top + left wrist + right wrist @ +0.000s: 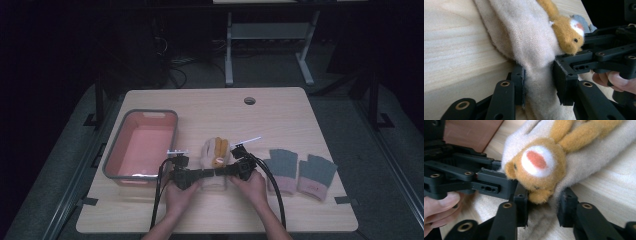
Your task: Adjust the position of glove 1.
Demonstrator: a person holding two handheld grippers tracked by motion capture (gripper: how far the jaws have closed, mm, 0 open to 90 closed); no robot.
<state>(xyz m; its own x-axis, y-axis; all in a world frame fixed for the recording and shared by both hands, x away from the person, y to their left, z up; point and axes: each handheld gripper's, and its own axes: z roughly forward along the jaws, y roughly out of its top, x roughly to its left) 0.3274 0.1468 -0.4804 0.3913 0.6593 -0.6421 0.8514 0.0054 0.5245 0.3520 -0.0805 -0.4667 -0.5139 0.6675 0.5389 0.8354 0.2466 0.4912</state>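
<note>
Two hands [182, 194] are seen nearest; both grippers, left [196, 175] and right [223, 172], are clamped on a soft, light cream mitten [529, 42] mid-table, gripped at its cuff edges.

Dim room, dark grey floor [60, 165]. Light wood table [280, 120] with cable hole [249, 100]. White desk frame [267, 35] behind.
</note>
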